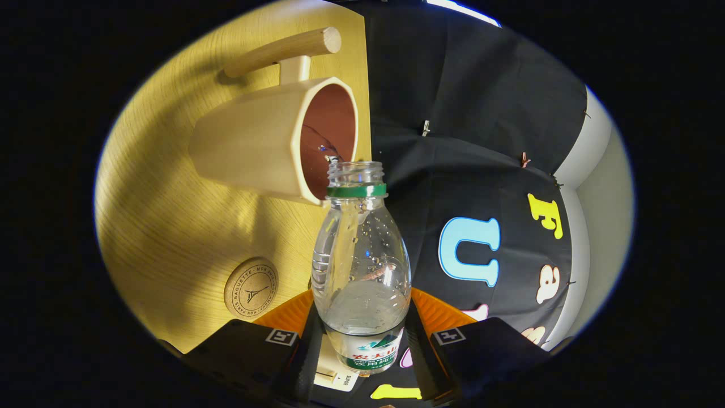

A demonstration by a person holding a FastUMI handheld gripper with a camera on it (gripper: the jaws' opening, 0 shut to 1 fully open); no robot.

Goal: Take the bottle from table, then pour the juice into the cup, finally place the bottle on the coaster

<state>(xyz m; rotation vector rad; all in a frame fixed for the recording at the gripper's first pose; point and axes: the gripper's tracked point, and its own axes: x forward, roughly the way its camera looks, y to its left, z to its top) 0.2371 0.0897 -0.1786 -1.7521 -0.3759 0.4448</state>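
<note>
My gripper [362, 334] is shut on a clear plastic bottle [361, 266] with a green neck ring and no cap. The whole view is rolled sideways, so the bottle is tipped over. Its open mouth sits at the rim of a pale wooden cup [272, 141] with a dark reddish inside and a long wooden handle. Clear liquid lies in the bottle's lower part between my fingers, and droplets cling to its wall. A round cork coaster [251, 288] with a printed emblem lies on the wooden table [164, 226], beside the bottle and nearer to my fingers than the cup.
The table's edge runs just past the cup's rim, with the black booth wall [481, 141] beyond it. A pale wall strip [595, 187] shows past the cloth.
</note>
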